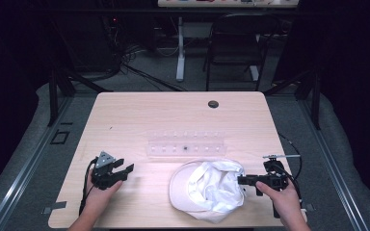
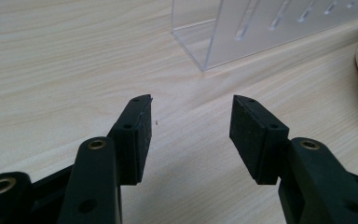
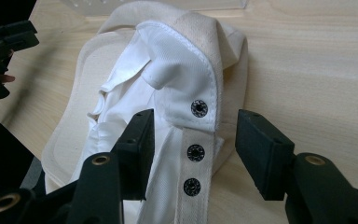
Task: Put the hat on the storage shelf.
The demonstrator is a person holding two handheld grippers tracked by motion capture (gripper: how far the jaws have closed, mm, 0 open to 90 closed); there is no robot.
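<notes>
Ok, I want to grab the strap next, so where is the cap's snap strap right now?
The snap strap lies between the open right gripper jaws in the right gripper view, at the right end of the cap, near the table's front edge.

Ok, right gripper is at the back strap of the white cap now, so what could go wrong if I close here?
1. The right gripper is open with its jaws either side of the white snap strap; closing might pinch a black snap stud and slip off.
2. The upside-down white fabric baseball cap is limp, so pulling may drag it rather than lift it.
3. The clear acrylic rack stands just beyond the cap; a sweep forward could knock it.
</notes>
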